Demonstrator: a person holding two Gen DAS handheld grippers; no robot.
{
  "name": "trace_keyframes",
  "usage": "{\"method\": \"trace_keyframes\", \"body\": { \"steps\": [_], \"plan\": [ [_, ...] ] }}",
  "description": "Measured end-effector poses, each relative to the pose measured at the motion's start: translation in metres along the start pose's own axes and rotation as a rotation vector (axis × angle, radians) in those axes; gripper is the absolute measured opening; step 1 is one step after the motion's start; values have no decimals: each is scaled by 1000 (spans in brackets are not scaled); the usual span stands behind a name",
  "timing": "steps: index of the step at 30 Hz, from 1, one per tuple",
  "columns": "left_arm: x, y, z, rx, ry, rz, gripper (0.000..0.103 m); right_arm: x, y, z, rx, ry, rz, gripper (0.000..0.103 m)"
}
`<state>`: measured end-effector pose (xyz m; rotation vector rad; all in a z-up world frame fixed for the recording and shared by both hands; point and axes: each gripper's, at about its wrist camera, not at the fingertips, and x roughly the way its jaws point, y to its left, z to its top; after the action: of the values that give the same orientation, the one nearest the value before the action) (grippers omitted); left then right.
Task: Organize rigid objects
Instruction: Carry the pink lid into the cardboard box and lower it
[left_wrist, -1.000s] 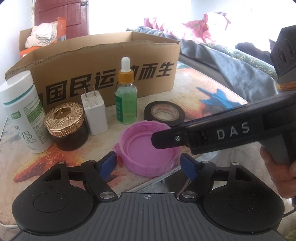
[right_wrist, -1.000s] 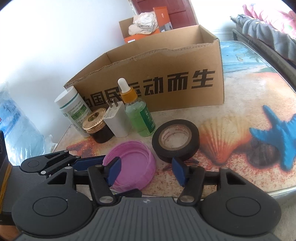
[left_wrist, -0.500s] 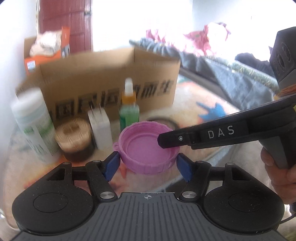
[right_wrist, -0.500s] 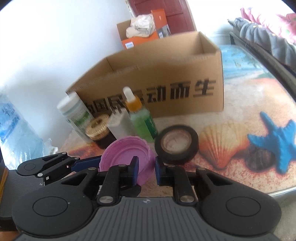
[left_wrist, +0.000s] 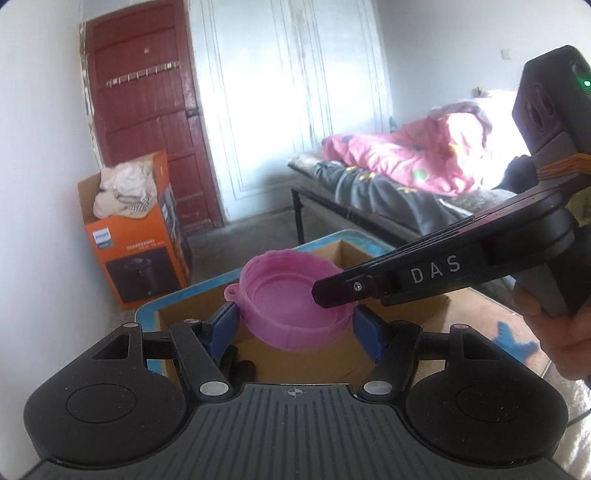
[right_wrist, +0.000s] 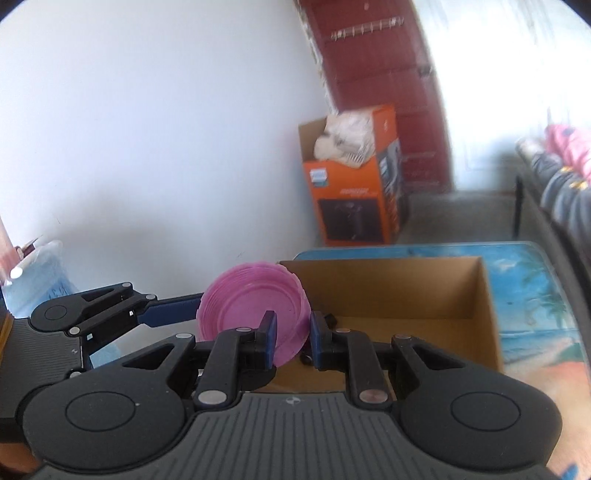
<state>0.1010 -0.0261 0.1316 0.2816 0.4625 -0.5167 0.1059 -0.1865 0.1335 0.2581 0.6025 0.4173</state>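
Observation:
A pink plastic lid (left_wrist: 293, 301) is held in the air over the open cardboard box (left_wrist: 369, 254). My left gripper (left_wrist: 295, 326) is shut on the lid's outer sides. My right gripper (right_wrist: 291, 339) is shut on the lid's rim; its black body reaches in from the right of the left wrist view. In the right wrist view the lid (right_wrist: 251, 310) shows tilted on edge, above the near left corner of the box (right_wrist: 484, 295). The left gripper's arm (right_wrist: 110, 314) enters from the left. Some dark items lie inside the box (left_wrist: 240, 363).
The box stands on a table with a beach print (right_wrist: 535, 295). An orange carton with white cloth (left_wrist: 136, 229) stands on the floor by a red door (left_wrist: 147, 110). A bed with a pink quilt (left_wrist: 406, 158) is at the right.
Both grippers closed on the pink lid and lifted it off the table. They carried it up and forward over the cardboard box. The bottles, charger and tape have dropped out of view.

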Motion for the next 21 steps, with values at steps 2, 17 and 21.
{"method": "trace_keyframes", "body": {
  "steps": [2,17,21],
  "plan": [
    [21,15,3,-29,63,-13,68,31,-13,15,48,97,36,21],
    [100,67,-32,-128,431,-99,67,193,-71,3,227,634,142,20],
    [102,69,-32,-130,482,-138,67,211,-73,-6,221,737,157,20]
  ]
}}
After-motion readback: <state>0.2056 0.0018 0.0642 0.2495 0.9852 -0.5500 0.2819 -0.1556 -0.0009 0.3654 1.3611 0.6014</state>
